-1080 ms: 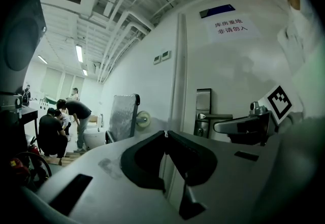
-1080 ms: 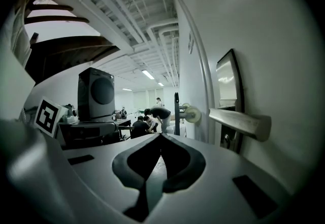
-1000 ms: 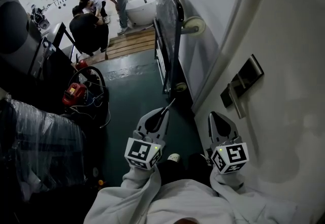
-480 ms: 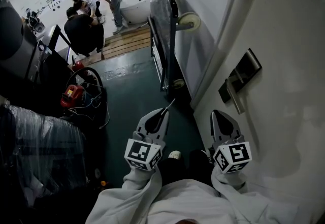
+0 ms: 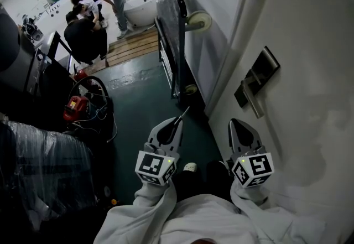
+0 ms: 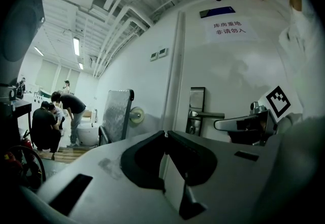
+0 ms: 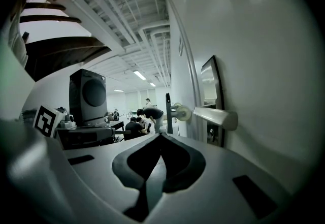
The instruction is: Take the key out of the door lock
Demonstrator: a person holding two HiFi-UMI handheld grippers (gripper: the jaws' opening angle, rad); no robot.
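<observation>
We're hard up against the big white door (image 5: 310,43) on our right, with dark green floor (image 5: 144,104) running open ahead and to the left. The tall grey panel on castors (image 5: 166,21) stands edge-on along the wall, its foot well ahead of the tongs. On the door sit the dark rectangular lock plate (image 5: 266,63) and its silver lever handle (image 5: 254,100). We can't make out the key at the plate. The right gripper (image 5: 238,123) is the nearer one, below the handle and apart from it, jaws closed on nothing. The left gripper (image 5: 178,121) hangs over the floor, jaws pinched on a thin dark sliver (image 5: 184,113) that juts past the tips. We can't tell whether that's the key.
</observation>
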